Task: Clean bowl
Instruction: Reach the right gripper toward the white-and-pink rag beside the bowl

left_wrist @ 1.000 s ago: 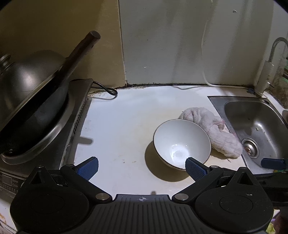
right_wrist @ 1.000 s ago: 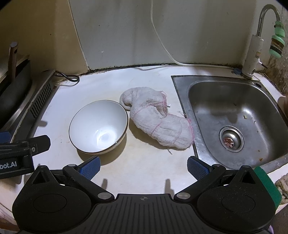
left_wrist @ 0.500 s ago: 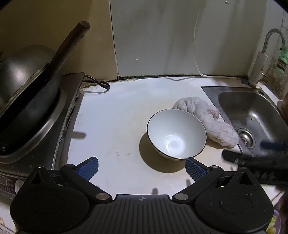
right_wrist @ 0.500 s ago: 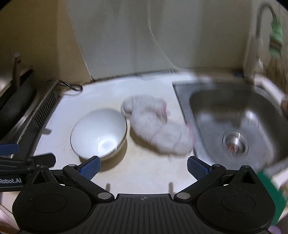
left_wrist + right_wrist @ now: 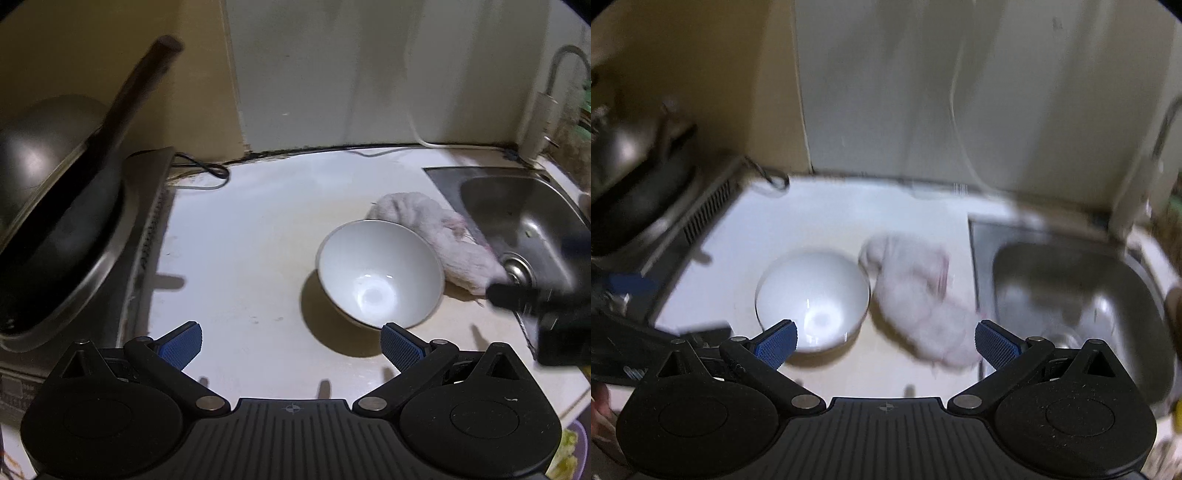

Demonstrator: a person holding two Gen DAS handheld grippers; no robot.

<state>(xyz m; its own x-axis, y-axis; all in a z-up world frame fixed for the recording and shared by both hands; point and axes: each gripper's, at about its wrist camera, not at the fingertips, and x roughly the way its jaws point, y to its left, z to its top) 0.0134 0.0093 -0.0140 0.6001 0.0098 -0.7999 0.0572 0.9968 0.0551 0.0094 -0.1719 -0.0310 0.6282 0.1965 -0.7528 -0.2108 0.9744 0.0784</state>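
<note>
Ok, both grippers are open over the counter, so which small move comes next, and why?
Probably ease the right gripper forward and down onto the cloth. Its jaws stand open and empty, the cloth lies just ahead between the bowl and the sink, and the left gripper sits nearer the bowl.

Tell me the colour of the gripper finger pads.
Blue, on both grippers; the pads show sharpest in the left wrist view.

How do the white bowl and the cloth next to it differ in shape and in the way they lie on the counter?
The bowl is round, smooth and glossy, with a firm rim; the cloth is soft, wrinkled and bunched into a long lump. The bowl stands upright and looks empty; the cloth lies flat, stretching toward the sink. Both are pale and rest on the counter, with neither claw holding them.
</note>
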